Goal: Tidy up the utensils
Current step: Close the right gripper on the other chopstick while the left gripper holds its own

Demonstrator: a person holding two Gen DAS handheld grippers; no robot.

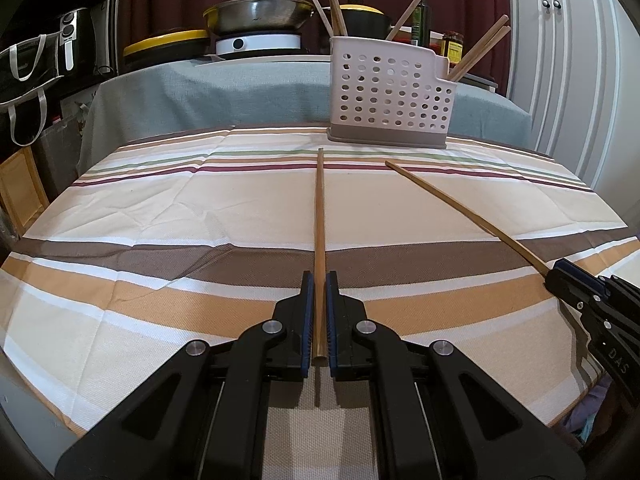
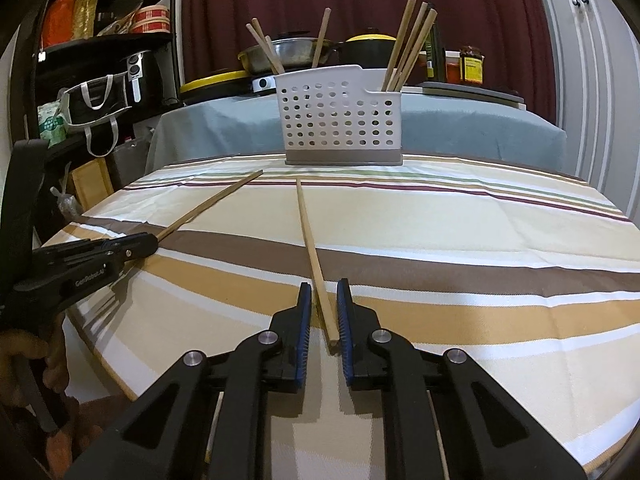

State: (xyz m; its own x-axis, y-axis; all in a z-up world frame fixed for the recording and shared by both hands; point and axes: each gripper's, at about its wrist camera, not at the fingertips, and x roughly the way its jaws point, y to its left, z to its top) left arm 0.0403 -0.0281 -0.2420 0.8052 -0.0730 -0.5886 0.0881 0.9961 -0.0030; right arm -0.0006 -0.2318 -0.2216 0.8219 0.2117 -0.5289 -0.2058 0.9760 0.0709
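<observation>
Chopstick at the left: the wooden chopstick (image 1: 319, 240) lies lengthwise on the striped tablecloth (image 1: 160, 208), thin end toward the caddy, butt end between the pads of the left gripper (image 1: 319, 320).
Left gripper: narrowed almost onto the stick, pads just beside or touching it on both sides; the stick looks to rest on the cloth, not lifted.
Chopstick at the right: a second chopstick (image 2: 314, 256) lies a little askew, its butt touching or nearly touching the right-hand pad of the right gripper (image 2: 323, 316).
Right gripper: partly open, a clear gap at the left pad, so it holds nothing firmly yet.
Caddy: the white perforated utensil holder (image 2: 340, 120) stands at the far edge of the cloth, well apart from both grippers, with several chopsticks (image 2: 408, 44) upright in its two ends.
Behind: a grey-covered table (image 1: 224, 92) with a steel pan (image 1: 256, 12) and jars.
Step in hand: I judge both sticks are being picked up, the left ahead of the right.
Next move: the right needs to close squarely; then each stick must be lifted, tipped upright and dropped into a compartment.
</observation>
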